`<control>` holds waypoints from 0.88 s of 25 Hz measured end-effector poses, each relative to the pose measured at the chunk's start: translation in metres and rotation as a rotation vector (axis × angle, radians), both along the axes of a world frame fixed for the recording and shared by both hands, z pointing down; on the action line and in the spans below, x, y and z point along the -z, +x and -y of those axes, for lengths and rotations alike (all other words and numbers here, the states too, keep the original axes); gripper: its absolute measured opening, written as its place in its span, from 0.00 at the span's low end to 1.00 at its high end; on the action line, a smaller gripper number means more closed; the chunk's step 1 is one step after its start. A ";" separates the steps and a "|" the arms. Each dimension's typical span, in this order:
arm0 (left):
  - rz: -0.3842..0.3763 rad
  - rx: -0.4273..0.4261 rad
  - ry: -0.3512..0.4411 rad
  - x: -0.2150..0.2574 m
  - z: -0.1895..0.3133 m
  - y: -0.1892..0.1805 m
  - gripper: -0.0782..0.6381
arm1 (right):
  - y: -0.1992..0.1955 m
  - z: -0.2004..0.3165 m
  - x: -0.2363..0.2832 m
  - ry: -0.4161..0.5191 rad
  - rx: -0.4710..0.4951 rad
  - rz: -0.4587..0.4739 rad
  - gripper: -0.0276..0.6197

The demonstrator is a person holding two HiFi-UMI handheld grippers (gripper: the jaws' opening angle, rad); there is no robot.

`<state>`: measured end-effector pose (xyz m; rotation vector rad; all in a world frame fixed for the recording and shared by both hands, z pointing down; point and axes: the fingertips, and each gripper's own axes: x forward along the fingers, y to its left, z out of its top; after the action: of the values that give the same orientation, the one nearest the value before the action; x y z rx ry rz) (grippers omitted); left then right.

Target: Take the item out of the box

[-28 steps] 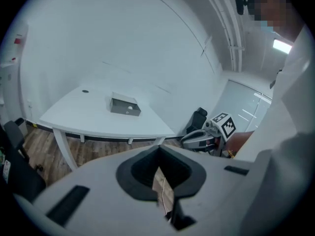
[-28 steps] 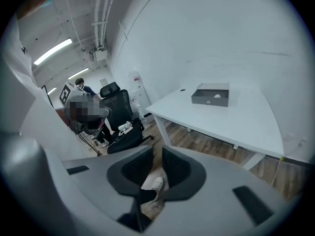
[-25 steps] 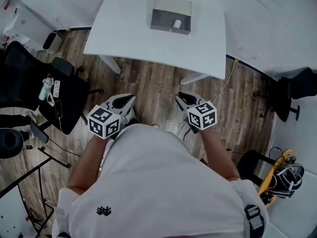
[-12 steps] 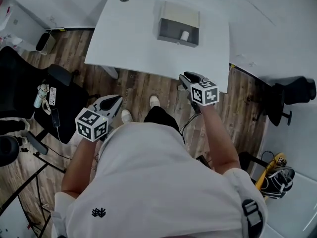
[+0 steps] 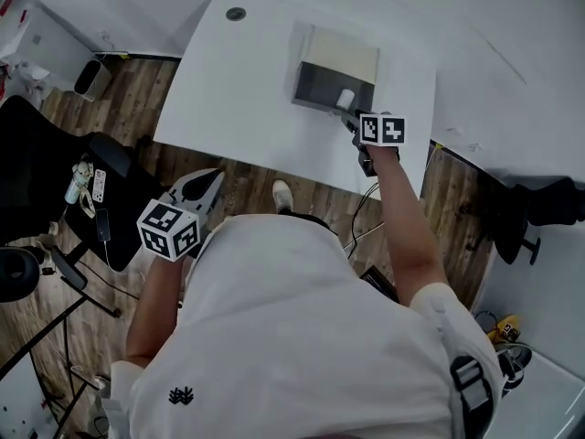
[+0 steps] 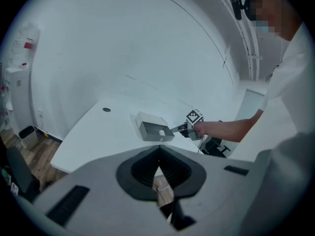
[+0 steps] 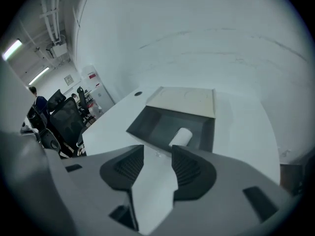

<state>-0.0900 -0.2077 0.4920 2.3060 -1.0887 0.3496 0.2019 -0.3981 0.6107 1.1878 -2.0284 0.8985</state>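
A white table (image 5: 228, 90) is seen at twelve o'clock, with an open grey box (image 5: 318, 85) set toward its one o'clock. The reach is judged in hand: the right gripper (image 5: 351, 117) is held at the box's five o'clock edge, its jaws just opened wider and empty. The left gripper (image 5: 212, 179), clenched on nothing, is held at eight o'clock. A white roll (image 5: 345, 99) lies in the box's five o'clock corner; next it must be straddled and clamped.

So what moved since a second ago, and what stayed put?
The right gripper reached from over the floor to the open front of the box, its jaws just opening, nothing between them. The left gripper stayed low, shut. The white roll stayed in the box.
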 end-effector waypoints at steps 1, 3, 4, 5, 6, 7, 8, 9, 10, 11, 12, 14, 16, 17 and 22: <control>0.003 0.012 -0.001 0.000 0.005 0.002 0.12 | 0.003 0.009 -0.007 -0.015 0.001 -0.009 0.33; 0.007 0.035 -0.006 -0.002 0.015 0.005 0.12 | 0.008 0.024 -0.018 -0.044 -0.003 -0.011 0.33; 0.008 0.043 -0.009 -0.002 0.020 0.007 0.12 | 0.009 0.031 -0.023 -0.062 -0.009 -0.002 0.34; 0.008 0.048 -0.011 -0.002 0.025 0.008 0.12 | 0.009 0.038 -0.027 -0.082 -0.015 0.009 0.34; 0.010 0.052 -0.013 -0.002 0.028 0.010 0.12 | 0.009 0.044 -0.032 -0.103 -0.018 0.015 0.35; 0.015 0.055 -0.015 -0.003 0.031 0.011 0.12 | 0.009 0.048 -0.037 -0.124 -0.019 0.017 0.37; 0.020 0.062 -0.017 -0.004 0.033 0.012 0.12 | 0.009 0.053 -0.042 -0.145 -0.019 0.015 0.38; 0.025 0.071 -0.018 -0.005 0.036 0.013 0.12 | 0.010 0.057 -0.047 -0.163 -0.022 0.011 0.39; 0.028 0.082 -0.020 -0.005 0.039 0.013 0.12 | 0.011 0.061 -0.053 -0.181 -0.027 0.005 0.39; 0.030 0.092 -0.023 -0.005 0.041 0.013 0.12 | 0.012 0.065 -0.058 -0.199 -0.032 -0.001 0.40; 0.032 0.101 -0.026 -0.006 0.042 0.013 0.12 | 0.013 0.066 -0.064 -0.219 -0.036 -0.008 0.41; 0.039 0.114 -0.032 -0.006 0.044 0.012 0.12 | 0.014 0.069 -0.073 -0.248 -0.040 -0.032 0.41; 0.046 0.124 -0.036 -0.005 0.046 0.011 0.12 | 0.017 0.073 -0.079 -0.256 -0.047 -0.059 0.41; 0.047 0.128 -0.038 -0.004 0.047 0.010 0.12 | 0.017 0.075 -0.080 -0.256 -0.046 -0.071 0.41; 0.057 0.137 -0.055 -0.007 0.052 0.006 0.12 | 0.011 0.074 -0.087 -0.259 0.059 -0.182 0.32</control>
<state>-0.0838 -0.2600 0.4988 2.1718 -1.2422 0.3881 0.2125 -0.4719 0.6976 1.0223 -1.7346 0.9552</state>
